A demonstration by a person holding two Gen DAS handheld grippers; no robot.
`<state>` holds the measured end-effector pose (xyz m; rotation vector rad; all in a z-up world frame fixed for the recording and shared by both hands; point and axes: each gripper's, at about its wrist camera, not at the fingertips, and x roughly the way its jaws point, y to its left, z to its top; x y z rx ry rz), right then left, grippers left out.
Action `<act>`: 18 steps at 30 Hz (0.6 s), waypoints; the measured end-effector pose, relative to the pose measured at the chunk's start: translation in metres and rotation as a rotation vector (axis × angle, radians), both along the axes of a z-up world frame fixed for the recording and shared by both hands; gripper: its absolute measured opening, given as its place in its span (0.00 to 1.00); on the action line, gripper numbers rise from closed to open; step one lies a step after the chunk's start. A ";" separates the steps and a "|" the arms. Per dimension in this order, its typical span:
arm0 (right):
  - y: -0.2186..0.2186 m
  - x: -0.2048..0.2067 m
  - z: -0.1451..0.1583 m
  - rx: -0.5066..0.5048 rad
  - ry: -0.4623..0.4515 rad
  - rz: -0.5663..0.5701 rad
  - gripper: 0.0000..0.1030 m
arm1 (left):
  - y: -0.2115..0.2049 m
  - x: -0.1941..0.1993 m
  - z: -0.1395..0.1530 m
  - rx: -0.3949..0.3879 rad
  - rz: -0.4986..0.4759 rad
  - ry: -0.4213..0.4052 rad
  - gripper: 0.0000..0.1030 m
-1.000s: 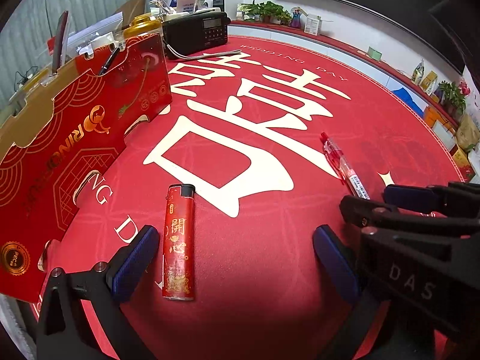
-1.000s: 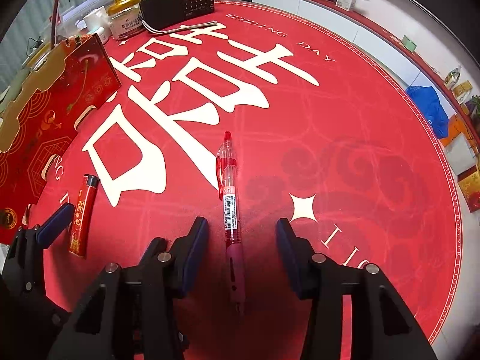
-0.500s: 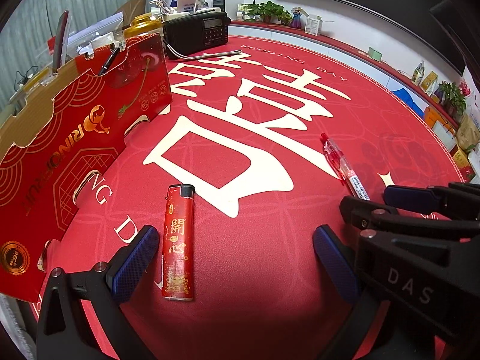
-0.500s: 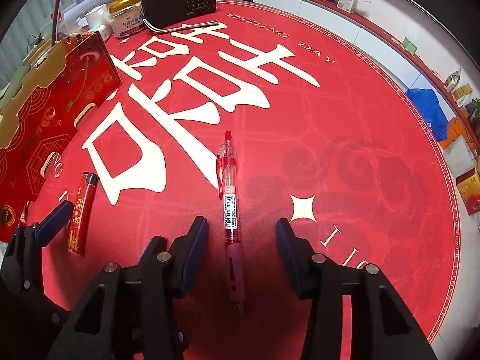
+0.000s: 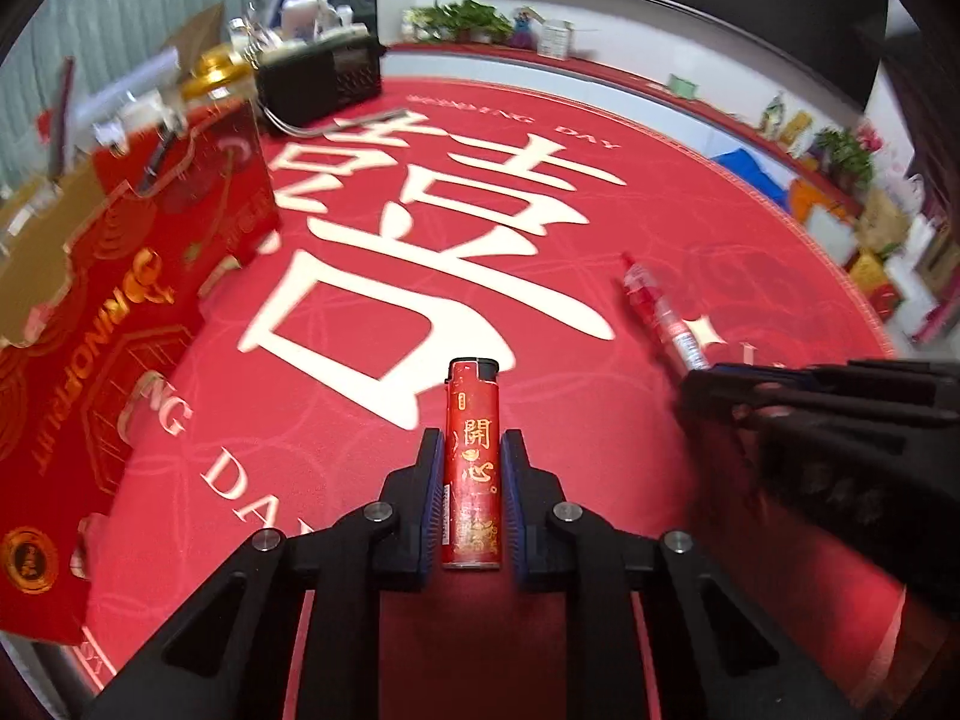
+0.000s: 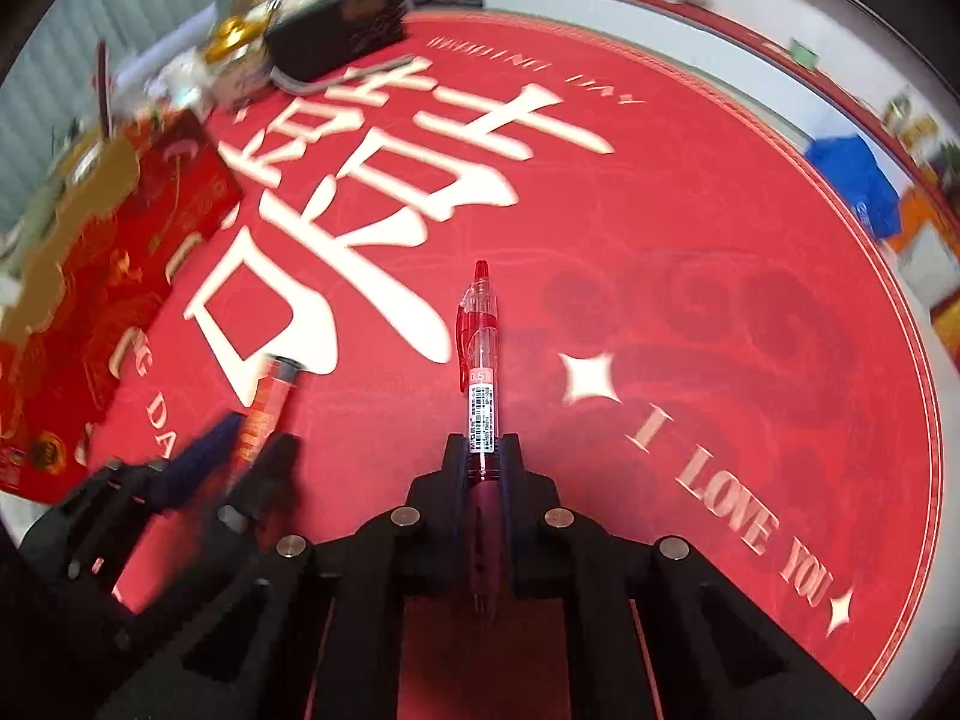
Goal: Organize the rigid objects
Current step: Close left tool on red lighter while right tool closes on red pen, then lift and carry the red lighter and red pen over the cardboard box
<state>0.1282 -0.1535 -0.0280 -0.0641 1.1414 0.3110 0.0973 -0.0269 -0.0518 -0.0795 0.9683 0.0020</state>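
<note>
My left gripper point(image 5: 471, 450) is shut on a red lighter point(image 5: 472, 456) with gold characters, its black cap pointing away from me. My right gripper point(image 6: 483, 450) is shut on a red gel pen point(image 6: 480, 372), gripped at its dark red grip, clicker end pointing away. In the left wrist view the right gripper point(image 5: 708, 378) shows at the right with the pen point(image 5: 654, 312) sticking out. In the right wrist view the left gripper point(image 6: 252, 450) shows blurred at lower left with the lighter point(image 6: 270, 396). Both views show motion blur.
A red and gold gift box point(image 5: 120, 312) stands open at the left on the round red tablecloth point(image 5: 690, 192). A black radio point(image 5: 321, 78) and jars sit at the far left edge. Boxes and plants line the wall beyond.
Both grippers were open around their objects on the cloth. Now the left has shut on the lighter and the right on the pen, and both views have shifted.
</note>
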 end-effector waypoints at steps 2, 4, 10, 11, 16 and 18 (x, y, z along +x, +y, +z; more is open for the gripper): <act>-0.012 -0.009 0.009 0.028 -0.016 -0.026 0.10 | 0.006 -0.003 0.003 -0.045 0.006 0.017 0.19; -0.024 -0.020 0.017 0.076 -0.026 -0.048 0.10 | 0.009 -0.008 0.006 -0.060 0.012 0.018 0.19; -0.048 -0.055 0.023 0.159 -0.032 -0.097 0.10 | 0.001 -0.027 0.023 -0.025 -0.017 0.005 0.19; -0.051 -0.059 0.023 0.168 -0.030 -0.106 0.10 | -0.003 -0.030 0.026 -0.016 -0.026 -0.001 0.19; -0.066 -0.083 0.023 0.212 -0.017 -0.150 0.10 | -0.024 -0.049 0.040 0.025 -0.091 -0.034 0.19; -0.070 -0.090 0.024 0.227 -0.011 -0.162 0.10 | -0.031 -0.056 0.044 0.037 -0.114 -0.051 0.19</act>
